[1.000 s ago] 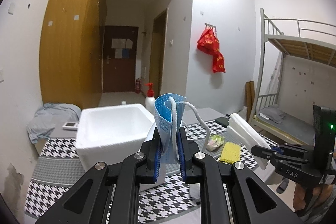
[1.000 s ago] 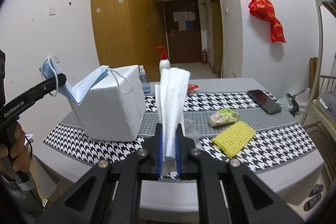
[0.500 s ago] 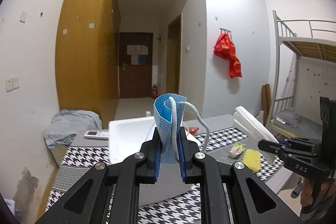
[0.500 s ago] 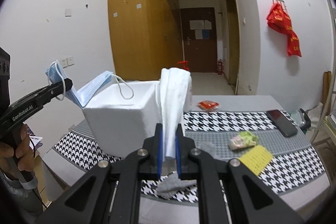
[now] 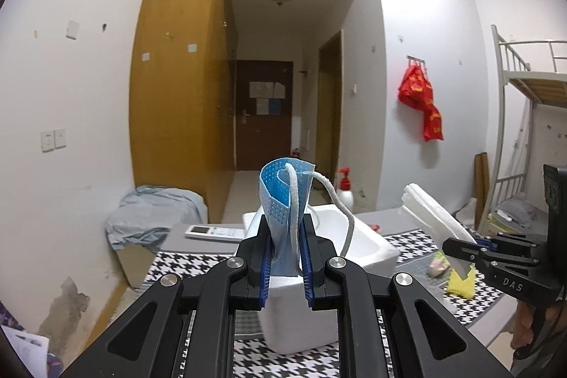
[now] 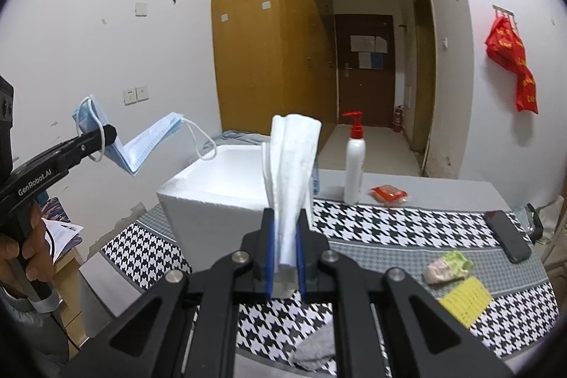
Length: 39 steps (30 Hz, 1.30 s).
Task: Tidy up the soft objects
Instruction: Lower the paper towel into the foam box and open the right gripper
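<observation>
My left gripper (image 5: pixel 286 238) is shut on a blue face mask (image 5: pixel 283 197) with white ear loops, held in the air above and left of the open white foam box (image 5: pixel 358 243). From the right wrist view the mask (image 6: pixel 149 144) hangs from the left gripper (image 6: pixel 108 133) left of the box (image 6: pixel 212 190). My right gripper (image 6: pixel 285 236) is shut on a folded white tissue (image 6: pixel 292 158) that stands upright, in front of the box. The tissue also shows in the left wrist view (image 5: pixel 432 218).
On the houndstooth tablecloth (image 6: pixel 389 229) lie a yellow sponge cloth (image 6: pixel 466 300), a green-pink soft item (image 6: pixel 448 266), a grey cloth (image 6: pixel 315 348), a red packet (image 6: pixel 388 193), a phone (image 6: pixel 508 236) and a pump bottle (image 6: pixel 354 162). A remote (image 5: pixel 216 232) lies at the far left.
Both grippers have risen and pulled back toward the left of the table, each keeping its hold. The foam box now sits lower and further off in both views.
</observation>
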{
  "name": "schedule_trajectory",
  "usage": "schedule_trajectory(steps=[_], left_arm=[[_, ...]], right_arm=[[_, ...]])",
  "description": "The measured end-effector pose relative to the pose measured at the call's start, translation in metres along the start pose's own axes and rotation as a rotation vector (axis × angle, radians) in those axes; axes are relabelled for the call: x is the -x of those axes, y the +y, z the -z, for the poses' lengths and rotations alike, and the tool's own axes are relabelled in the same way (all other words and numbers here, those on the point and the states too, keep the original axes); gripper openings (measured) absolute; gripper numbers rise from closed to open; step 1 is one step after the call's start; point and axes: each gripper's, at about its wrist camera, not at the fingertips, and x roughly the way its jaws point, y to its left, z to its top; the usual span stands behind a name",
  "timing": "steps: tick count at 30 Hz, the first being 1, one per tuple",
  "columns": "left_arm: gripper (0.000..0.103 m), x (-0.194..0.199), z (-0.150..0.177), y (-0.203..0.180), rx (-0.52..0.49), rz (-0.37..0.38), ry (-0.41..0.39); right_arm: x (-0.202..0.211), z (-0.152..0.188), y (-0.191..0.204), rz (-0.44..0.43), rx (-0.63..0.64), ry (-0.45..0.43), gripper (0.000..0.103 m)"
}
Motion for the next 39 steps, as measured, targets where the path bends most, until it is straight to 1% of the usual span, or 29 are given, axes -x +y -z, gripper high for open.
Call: schedule_trajectory(steps=[6,19,25,35,39], left_arm=[[0.016,0.003,0.0,0.017,0.018,-0.041,-0.012],[0.016,-0.002,0.008,0.045,0.046,-0.082,0.008],[0.016,-0.006,0.009,0.055,0.06,-0.089,0.013],[0.016,-0.01,0.012,0.054,0.068,-0.102,0.025],[0.016,-0.012,0.013,0.054,0.069,-0.106,0.032]], right_arm=[[-0.017,-0.009,0.01,-0.045,0.016,0.008,0.013],[-0.055,-0.026,0.031,-0.078,0.034,0.028,0.013],[-0.071,-0.031,0.034,-0.075,0.032,0.045,0.013],[-0.092,-0.039,0.034,-0.072,0.021,0.07,0.013],[-0.1,-0.04,0.036,-0.049,0.029,0.078,0.014]])
